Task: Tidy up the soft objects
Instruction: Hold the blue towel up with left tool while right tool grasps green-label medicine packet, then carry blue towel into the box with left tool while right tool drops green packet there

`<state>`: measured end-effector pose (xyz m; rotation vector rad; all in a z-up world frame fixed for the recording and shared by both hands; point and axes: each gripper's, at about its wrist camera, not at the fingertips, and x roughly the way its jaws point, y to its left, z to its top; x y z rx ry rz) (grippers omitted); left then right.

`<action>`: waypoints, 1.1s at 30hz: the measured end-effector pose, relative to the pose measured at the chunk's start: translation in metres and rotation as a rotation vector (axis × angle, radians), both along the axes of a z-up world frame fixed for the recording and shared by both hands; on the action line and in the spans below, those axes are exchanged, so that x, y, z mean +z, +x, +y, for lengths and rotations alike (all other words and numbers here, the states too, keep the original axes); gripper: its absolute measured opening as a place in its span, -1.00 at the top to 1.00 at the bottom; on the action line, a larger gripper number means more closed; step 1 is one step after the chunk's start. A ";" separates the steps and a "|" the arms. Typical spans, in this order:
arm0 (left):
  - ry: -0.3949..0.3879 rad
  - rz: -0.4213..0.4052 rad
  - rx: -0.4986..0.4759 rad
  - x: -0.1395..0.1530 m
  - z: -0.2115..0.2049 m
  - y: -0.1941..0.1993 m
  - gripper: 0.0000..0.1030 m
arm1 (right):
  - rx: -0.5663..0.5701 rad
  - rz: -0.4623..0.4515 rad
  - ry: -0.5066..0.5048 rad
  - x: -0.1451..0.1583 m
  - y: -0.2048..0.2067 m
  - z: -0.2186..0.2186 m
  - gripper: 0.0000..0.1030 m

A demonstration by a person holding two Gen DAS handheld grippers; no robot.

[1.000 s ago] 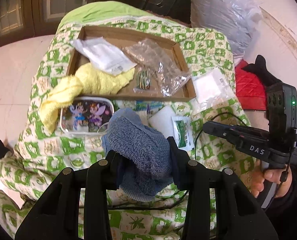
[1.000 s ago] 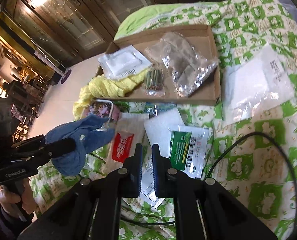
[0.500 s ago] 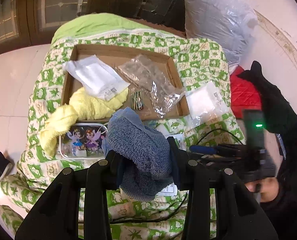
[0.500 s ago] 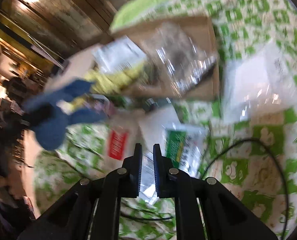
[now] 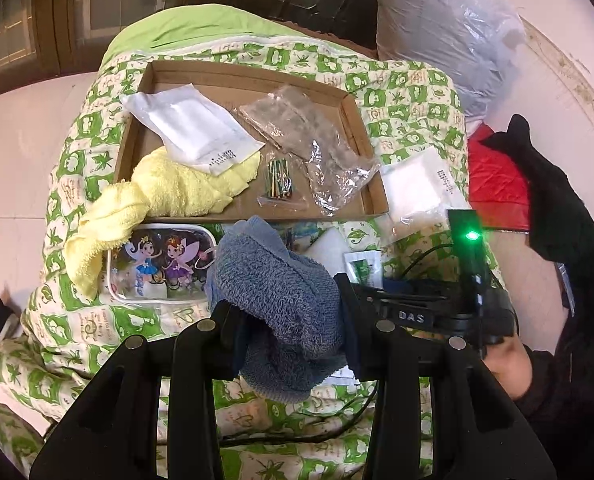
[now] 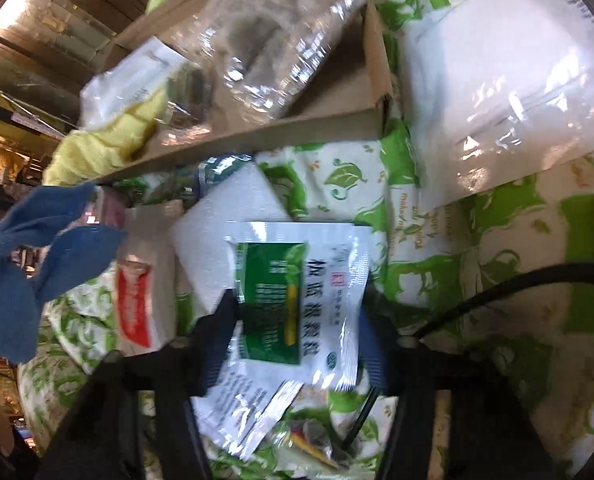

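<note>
My left gripper [image 5: 289, 320] is shut on a bunched blue towel [image 5: 277, 296], held above the green-and-white quilt [image 5: 409, 92]. The same blue towel [image 6: 17, 280] hangs at the left of the right wrist view. My right gripper [image 6: 297, 332] points steeply down close over the quilt. Its jaws are opening, with a green-and-white sachet [image 6: 297, 280] lying between the fingers and no pad pressing on it. A yellow towel [image 5: 169, 192] spills over the near left corner of a shallow cardboard tray [image 5: 373, 184].
The tray also holds a white packet [image 5: 189, 128], a clear plastic bag [image 5: 317, 148] and a small bundle of sticks [image 5: 279, 182]. A fairy-print pouch [image 5: 157, 264], a red-and-white sachet [image 6: 137, 304], a white pad [image 6: 233, 216], a large white packet [image 6: 497, 88] and a black cable [image 6: 497, 288] lie on the quilt.
My right gripper has dropped close to the sachets on the quilt, and its jaws have gone from shut to apart. The left gripper has stayed put with the blue towel.
</note>
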<state>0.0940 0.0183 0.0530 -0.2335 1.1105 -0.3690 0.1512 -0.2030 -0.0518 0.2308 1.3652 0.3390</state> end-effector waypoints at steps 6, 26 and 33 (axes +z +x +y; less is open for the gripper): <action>0.009 -0.019 0.005 0.009 0.004 0.000 0.27 | 0.013 -0.074 0.028 0.035 -0.012 0.004 0.04; 0.027 -0.051 0.012 0.025 -0.004 0.029 0.27 | 0.042 -0.137 0.064 0.051 -0.007 0.000 0.04; 0.037 -0.032 0.027 0.018 0.002 0.043 0.27 | 0.064 -0.145 0.065 0.055 0.003 0.005 0.04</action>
